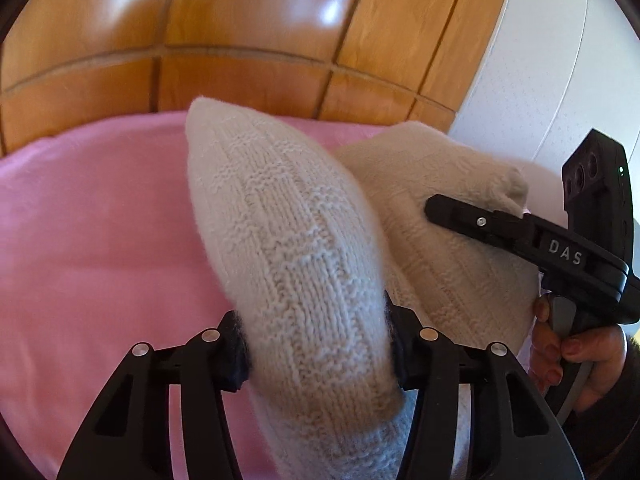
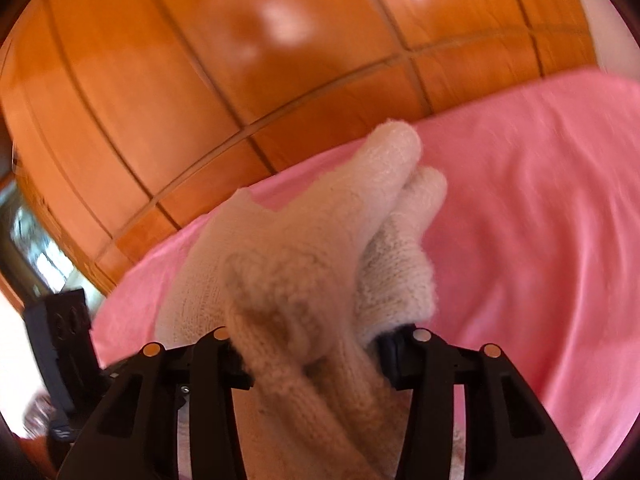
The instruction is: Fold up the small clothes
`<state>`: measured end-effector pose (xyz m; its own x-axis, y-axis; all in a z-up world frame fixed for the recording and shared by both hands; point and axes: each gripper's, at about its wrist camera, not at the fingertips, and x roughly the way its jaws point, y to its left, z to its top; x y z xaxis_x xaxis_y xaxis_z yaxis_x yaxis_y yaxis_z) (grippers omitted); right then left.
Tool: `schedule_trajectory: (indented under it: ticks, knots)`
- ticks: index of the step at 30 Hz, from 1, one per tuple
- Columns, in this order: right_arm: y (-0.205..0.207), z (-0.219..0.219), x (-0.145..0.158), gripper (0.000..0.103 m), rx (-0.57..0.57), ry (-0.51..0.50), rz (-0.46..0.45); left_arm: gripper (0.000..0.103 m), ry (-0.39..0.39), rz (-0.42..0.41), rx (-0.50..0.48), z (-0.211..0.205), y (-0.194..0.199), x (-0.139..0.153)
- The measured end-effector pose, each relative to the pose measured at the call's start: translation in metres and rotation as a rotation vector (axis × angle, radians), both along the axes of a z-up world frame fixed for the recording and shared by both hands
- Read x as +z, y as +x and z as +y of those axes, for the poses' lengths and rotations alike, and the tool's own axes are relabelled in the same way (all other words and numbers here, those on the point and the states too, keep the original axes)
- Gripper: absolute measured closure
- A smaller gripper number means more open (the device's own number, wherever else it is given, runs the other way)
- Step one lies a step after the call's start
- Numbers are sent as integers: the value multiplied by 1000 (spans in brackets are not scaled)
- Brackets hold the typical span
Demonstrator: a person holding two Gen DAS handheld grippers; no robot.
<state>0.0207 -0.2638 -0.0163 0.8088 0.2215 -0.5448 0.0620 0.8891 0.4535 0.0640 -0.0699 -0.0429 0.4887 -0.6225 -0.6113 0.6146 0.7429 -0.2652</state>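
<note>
The cream knitted garment point(image 1: 296, 248) hangs lifted above the pink cloth point(image 1: 100, 240) that covers the work surface, with a varnished wooden panel point(image 1: 240, 20) behind it. It is thick, textured wool, gathered into soft bunches, and it looks like a small hat or sock, though which I cannot tell.

The left gripper point(image 1: 316, 344) has its jaws partly closed on one bunched fold, the pads pressing into the knit from both sides. The right gripper point(image 2: 316, 352) is likewise partly closed on another thick wad of the same wool, seen clearly in its own view. In the left wrist view one finger of the right tool lies across the far lobe of the fabric, and the person's hand point(image 1: 576, 360) grips its handle.

By my judgement the piece is light and very soft, with no stiffness of its own, so it sags and rolls wherever it is unsupported. The fuzzy surface gives good friction, so slipping is unlikely, but the stretchy knit can pull out of shape if the two tools draw apart too hard. It is not fragile. Better holds would be thin edges or corners, such as the rim or a tip, not thick wads, so the cloth can be laid flat on the pink cloth and folded cleanly
</note>
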Motion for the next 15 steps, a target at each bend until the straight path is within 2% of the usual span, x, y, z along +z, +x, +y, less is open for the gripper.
schedule_trajectory:
  ticks: [8,15]
  knots:
    - [61,50,12,60,122,-6,-75,52,20,-120,136,50,27,20]
    - [156,75,14,60,179,-42,-143,52,55,-214,249,73,98,29]
